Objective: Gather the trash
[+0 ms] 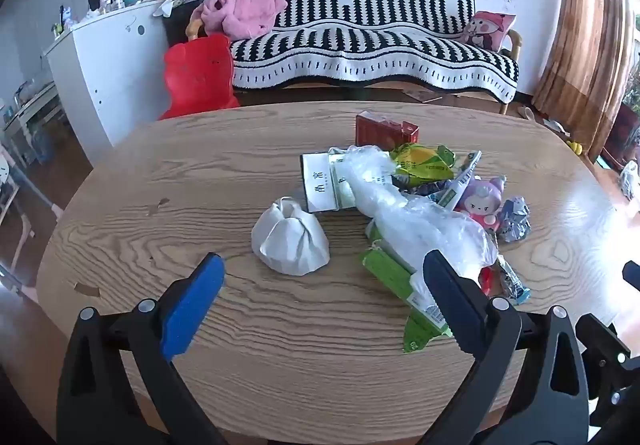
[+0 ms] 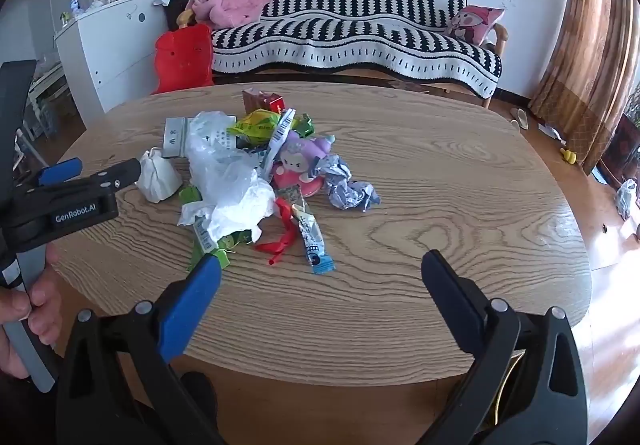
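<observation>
Left wrist: left gripper fingers spread, empty; right gripper same; trash pile center frame on surface.

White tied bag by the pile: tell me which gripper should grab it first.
Left, probably. The white tied bag lies just ahead of the open left gripper. From the right gripper it sits far left, beyond the plastic wrap.

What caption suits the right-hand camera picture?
Open right gripper above oval wooden table, facing heaped wrappers and clear crumpled plastic bag.
</observation>
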A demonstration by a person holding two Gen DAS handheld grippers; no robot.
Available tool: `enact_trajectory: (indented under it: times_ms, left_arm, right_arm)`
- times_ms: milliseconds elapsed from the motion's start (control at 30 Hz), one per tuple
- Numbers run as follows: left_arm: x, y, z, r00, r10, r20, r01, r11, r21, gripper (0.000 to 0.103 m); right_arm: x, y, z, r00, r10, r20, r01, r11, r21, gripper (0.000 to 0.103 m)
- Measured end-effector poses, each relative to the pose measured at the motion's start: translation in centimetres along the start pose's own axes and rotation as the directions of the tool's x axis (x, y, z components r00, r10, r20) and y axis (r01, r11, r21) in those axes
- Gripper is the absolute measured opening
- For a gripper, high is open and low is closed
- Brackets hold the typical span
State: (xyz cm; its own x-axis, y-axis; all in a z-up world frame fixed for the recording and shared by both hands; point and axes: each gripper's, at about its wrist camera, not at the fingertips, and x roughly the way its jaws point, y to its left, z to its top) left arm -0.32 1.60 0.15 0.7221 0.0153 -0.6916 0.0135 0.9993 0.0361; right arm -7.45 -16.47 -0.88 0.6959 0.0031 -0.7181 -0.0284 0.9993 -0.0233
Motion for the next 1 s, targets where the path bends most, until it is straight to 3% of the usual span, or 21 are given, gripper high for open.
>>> enact_trajectory:
  times_ms: [1000]
  left_arm:
    - [0.31, -0.16, 0.01, 1.000, 0.005, -0.012, -0.005, 1.000, 0.001, 0.097]
  right_arm:
    - [-0.01, -0.30, 0.09, 1.000, 0.023, -0.011, -0.023, 1.000, 0.000, 0.097]
